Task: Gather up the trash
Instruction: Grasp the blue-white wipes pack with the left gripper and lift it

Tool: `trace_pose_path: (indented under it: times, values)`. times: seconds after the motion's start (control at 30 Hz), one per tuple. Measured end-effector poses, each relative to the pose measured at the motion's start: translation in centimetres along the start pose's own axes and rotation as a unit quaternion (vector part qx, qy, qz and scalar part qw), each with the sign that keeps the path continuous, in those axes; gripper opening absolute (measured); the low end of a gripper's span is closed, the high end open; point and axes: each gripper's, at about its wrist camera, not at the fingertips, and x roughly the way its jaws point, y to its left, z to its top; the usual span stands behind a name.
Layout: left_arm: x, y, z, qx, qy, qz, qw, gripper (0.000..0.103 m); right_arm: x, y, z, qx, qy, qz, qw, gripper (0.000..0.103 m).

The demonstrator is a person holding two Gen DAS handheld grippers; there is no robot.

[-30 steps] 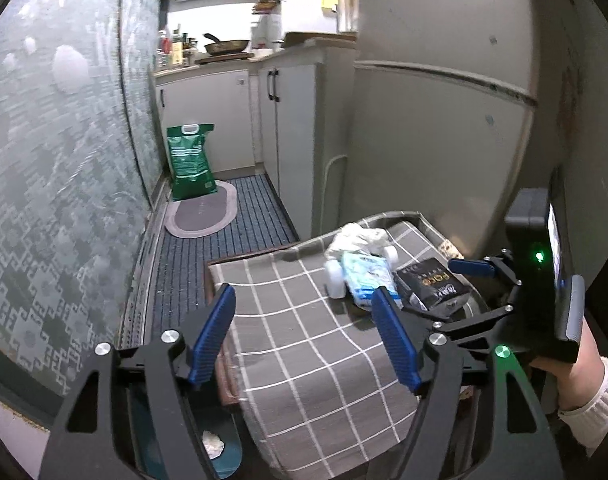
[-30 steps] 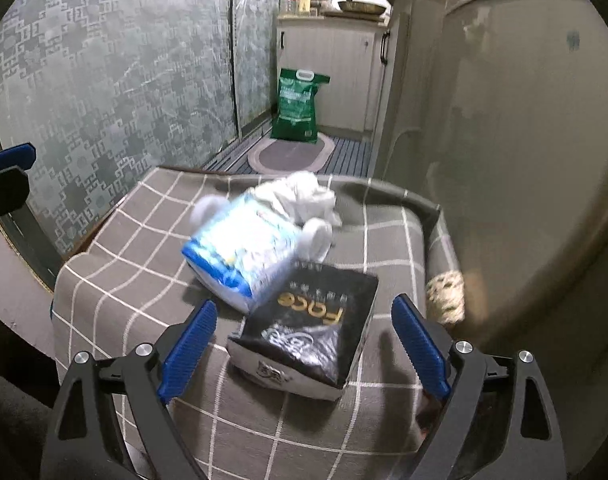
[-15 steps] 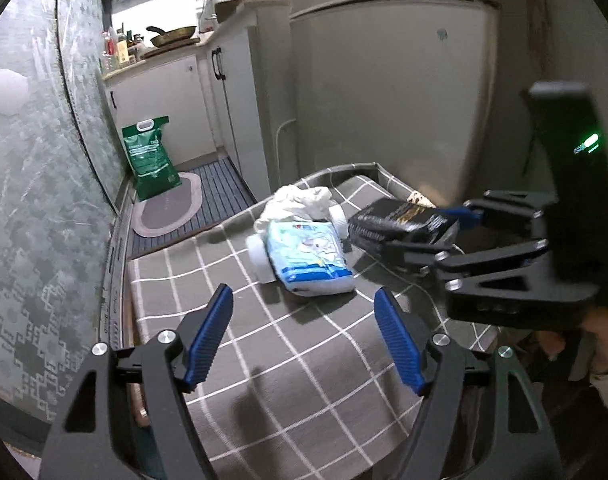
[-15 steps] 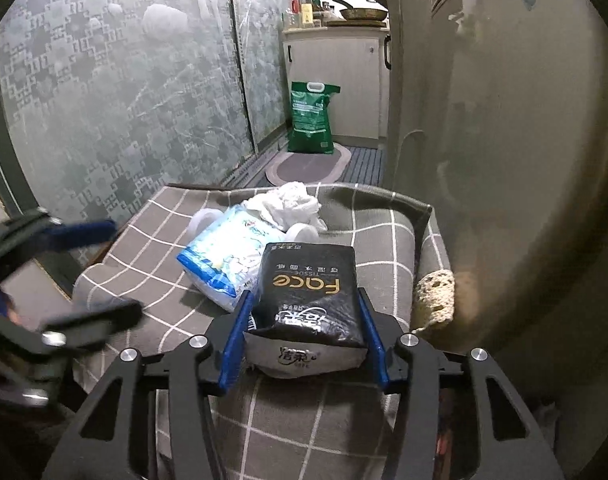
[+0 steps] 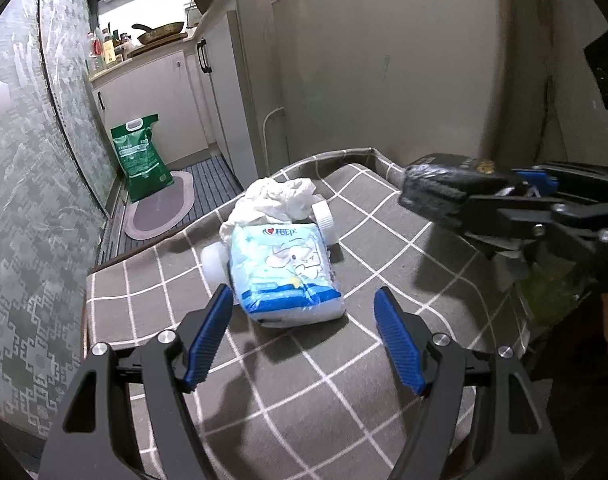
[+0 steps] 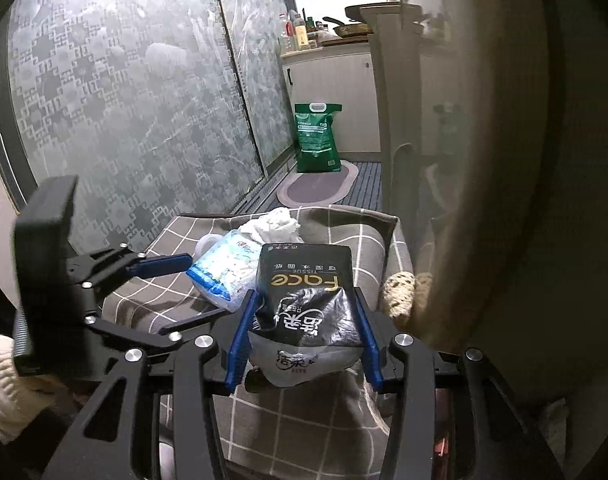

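Clamping a black pack [image 6: 304, 292] between its blue pads, the right gripper [image 6: 304, 332] sits at lower centre of the right wrist view; the jaws have just been closing and now press both sides of the pack, which is lifted clear of the checked cloth [image 6: 287, 420]. Seen from the left wrist, the same pack [image 5: 440, 196] hangs at the right edge of the frame, above the cloth [image 5: 304, 392], held by the right gripper [image 5: 484, 196]. The left gripper [image 5: 304, 332] stands at lower centre of that view with its jaws apart and nothing between the pads. Just beyond its fingertips, at mid-frame, a blue pack [image 5: 283, 272] lies flat on the cloth. Touching the blue pack's far end is a crumpled white wad [image 5: 279, 200], with a white cap [image 5: 324, 216] beside it on the right and a pale rounded item [image 5: 213, 260], too blurred to identify, on the left. From the right wrist, the left gripper [image 6: 163, 292] reaches in from the left edge, a cream sleeve [image 6: 3, 384] behind it at lower left. Farther back, a green bag [image 5: 141, 156] stands on the floor by an oval mat [image 5: 159, 208] at left of the left wrist view, before white cabinets [image 5: 151, 104].
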Motion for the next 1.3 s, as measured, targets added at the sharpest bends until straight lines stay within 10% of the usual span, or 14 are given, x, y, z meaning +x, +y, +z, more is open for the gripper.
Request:
trace_pose_path:
  times: [0.43, 1.3]
  values:
    - [2.4, -0.8, 1.0, 0.023, 0.012, 0.042, 0.9988, 0.074, -0.4, -0.7, -0.2, 0.006, -0.002, 0.002, 1.0, 0.046]
    - [-0.6, 2.2, 0.1, -0.039, -0.002, -0.006, 0.9992, 0.01, 0.1, 2.8, 1.4, -0.025, -0.006, -0.002, 1.0, 0.046]
